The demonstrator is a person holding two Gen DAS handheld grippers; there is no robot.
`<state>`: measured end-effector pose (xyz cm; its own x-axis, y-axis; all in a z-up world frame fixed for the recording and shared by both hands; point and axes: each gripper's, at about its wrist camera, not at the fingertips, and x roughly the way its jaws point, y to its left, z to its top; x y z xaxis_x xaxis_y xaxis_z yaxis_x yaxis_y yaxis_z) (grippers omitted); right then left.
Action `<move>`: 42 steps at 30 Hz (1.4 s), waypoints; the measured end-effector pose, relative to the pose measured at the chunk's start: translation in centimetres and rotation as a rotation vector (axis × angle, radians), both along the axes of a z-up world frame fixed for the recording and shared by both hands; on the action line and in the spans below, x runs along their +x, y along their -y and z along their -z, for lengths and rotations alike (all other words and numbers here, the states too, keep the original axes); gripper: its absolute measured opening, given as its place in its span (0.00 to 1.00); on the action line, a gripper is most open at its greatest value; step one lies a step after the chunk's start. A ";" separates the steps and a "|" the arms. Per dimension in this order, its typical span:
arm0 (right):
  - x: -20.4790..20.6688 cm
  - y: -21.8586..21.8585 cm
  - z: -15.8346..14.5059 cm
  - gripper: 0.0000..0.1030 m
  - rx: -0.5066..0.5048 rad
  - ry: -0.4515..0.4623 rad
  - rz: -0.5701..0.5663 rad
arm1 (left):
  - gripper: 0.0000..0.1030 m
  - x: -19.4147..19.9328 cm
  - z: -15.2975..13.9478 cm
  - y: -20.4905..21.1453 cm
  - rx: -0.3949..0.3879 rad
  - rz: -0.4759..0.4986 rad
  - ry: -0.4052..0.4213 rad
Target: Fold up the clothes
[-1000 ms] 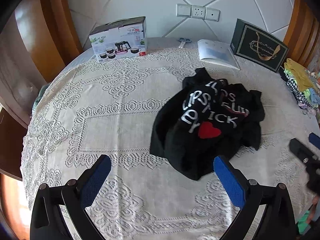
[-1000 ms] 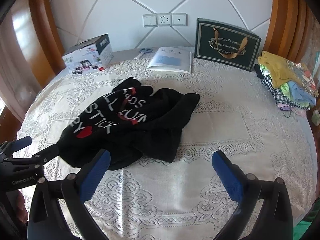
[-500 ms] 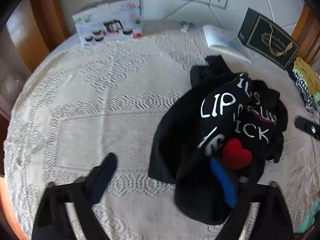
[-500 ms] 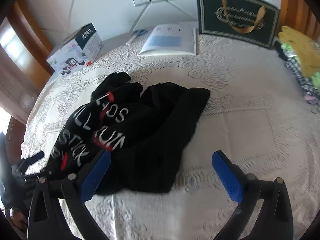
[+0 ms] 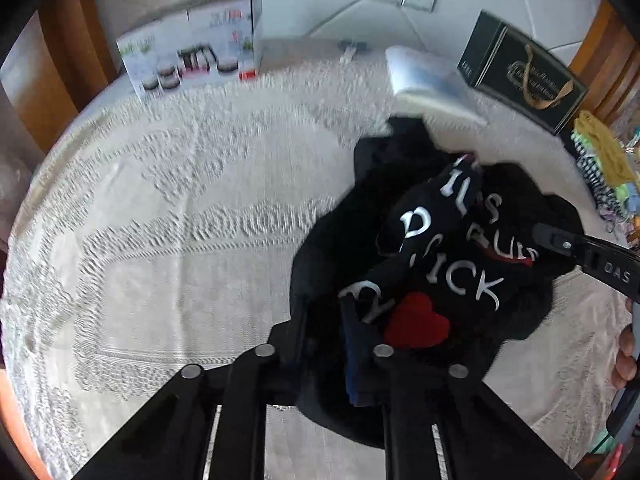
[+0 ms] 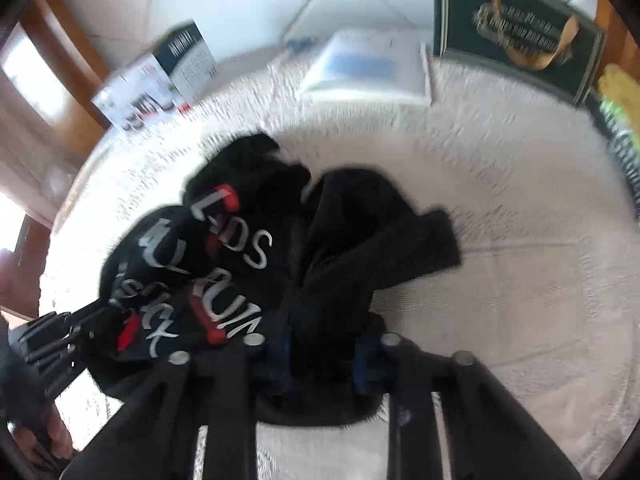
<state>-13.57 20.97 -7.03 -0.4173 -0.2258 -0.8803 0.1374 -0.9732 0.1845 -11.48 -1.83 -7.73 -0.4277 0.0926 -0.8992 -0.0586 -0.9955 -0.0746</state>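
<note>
A crumpled black T-shirt (image 5: 452,248) with white lettering and a red heart lies on the lace tablecloth (image 5: 180,220). My left gripper (image 5: 326,344) is shut on the shirt's near edge, cloth bunched between the blue pads. The right gripper's finger shows at the right of this view (image 5: 580,252). In the right wrist view the same shirt (image 6: 320,248) fills the middle, and my right gripper (image 6: 324,356) is shut on its near black fold. The left gripper shows at the lower left (image 6: 56,340).
At the back of the round table stand a tea-set box (image 5: 192,60), an open booklet (image 5: 428,76) and a dark gift bag (image 5: 524,76). A pile of coloured clothes (image 5: 604,168) lies at the right edge. Wooden panels flank a white padded wall.
Both grippers have moved forward and down onto the black shirt and closed from wide open onto its near edge. The views are blurred with motion.
</note>
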 end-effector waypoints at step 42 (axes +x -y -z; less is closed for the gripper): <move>-0.3 -4.1 2.8 0.69 0.012 0.144 0.045 | 0.18 -2.7 5.8 -2.9 0.087 0.085 0.166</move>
<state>-13.87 25.03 -9.87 -0.2963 -0.1987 -0.9342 0.0665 -0.9800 0.1873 -14.14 1.08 -13.56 -0.2619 0.2027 -0.9436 -0.1217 -0.9768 -0.1760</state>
